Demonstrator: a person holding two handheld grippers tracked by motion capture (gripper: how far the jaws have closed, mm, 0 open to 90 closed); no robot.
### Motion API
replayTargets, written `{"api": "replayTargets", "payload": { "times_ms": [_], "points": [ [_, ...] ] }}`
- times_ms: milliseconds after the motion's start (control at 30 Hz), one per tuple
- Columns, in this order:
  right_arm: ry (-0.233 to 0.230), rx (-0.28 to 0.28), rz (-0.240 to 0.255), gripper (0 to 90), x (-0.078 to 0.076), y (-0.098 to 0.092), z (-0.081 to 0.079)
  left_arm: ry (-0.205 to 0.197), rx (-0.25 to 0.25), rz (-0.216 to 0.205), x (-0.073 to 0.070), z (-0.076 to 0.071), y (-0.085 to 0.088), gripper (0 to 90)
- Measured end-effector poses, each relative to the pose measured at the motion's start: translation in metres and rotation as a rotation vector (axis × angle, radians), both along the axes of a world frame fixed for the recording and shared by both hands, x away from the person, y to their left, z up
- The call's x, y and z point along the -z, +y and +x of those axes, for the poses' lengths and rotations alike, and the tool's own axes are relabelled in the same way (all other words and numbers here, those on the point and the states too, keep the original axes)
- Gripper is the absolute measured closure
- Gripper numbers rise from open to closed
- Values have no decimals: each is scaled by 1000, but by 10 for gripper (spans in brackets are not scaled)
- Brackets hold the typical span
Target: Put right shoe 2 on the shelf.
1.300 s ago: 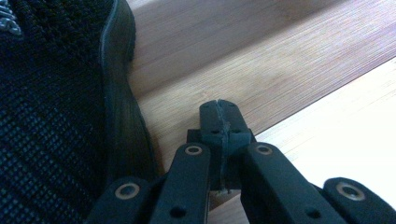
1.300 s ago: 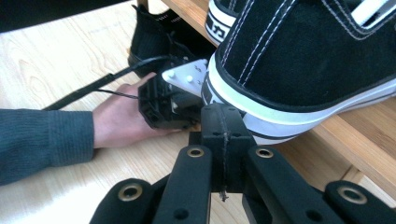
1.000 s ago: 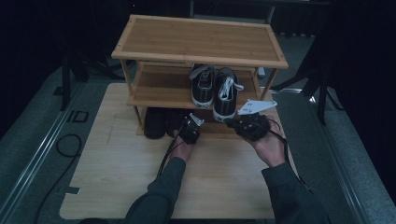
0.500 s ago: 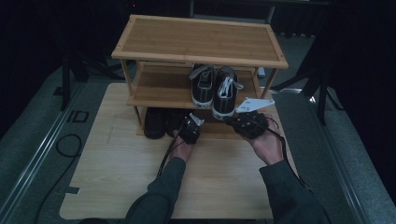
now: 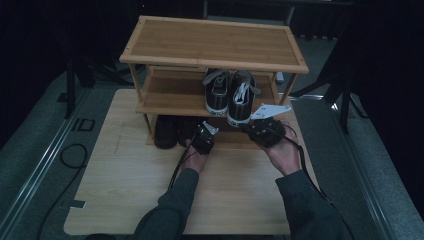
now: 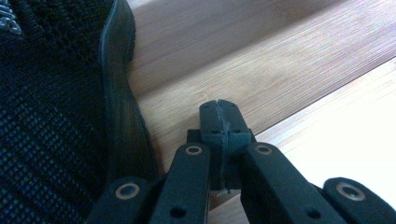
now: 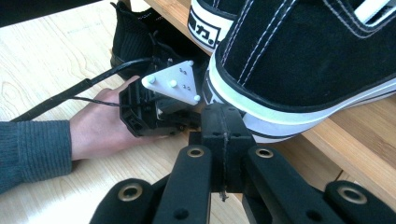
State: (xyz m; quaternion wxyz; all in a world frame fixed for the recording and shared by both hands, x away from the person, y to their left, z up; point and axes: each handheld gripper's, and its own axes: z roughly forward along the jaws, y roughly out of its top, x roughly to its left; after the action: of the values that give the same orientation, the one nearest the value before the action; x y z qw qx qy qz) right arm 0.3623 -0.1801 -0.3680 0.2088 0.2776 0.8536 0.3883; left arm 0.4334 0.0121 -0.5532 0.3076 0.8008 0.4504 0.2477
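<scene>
High view dim, dark surroundings; both gripper views brighter, close foreground slightly soft.

Grey sleeves (image 5: pixel 172 210), blk claws w/ cables

Legible markings: two locations, right gripper view

We read a white heel patch (image 7: pixel 204 28) with two bold black characters, seemingly Chinese, at the upper centre of the frame, on the back of the left black sneaker (image 7: pixel 212 14) standing on the shelf; the exact characters we cannot resolve. We also read small dark marks, apparently digits, on the white three-cornered plate (image 7: pixel 173 84) on top of the left gripper (image 7: pixel 154 109) at centre left; they are too small to read with certainty. In the high view, the same heel patches (image 5: pixel 217 107) appear as blurred white marks.
</scene>
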Motion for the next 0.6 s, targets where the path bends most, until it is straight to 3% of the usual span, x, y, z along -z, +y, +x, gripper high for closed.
{"api": "replayTargets", "payload": {
  "times_ms": [233,300,600],
  "points": [
    [-23,28,-28,900,1,5,4,0,-3,-4,0,0,0,900],
    [1,17,1,900,1,2,8,2,-1,0,0,0,1,900],
    [-9,21,-15,900,1,2,10,2,0,-5,0,0,1,900]
  ]
}}
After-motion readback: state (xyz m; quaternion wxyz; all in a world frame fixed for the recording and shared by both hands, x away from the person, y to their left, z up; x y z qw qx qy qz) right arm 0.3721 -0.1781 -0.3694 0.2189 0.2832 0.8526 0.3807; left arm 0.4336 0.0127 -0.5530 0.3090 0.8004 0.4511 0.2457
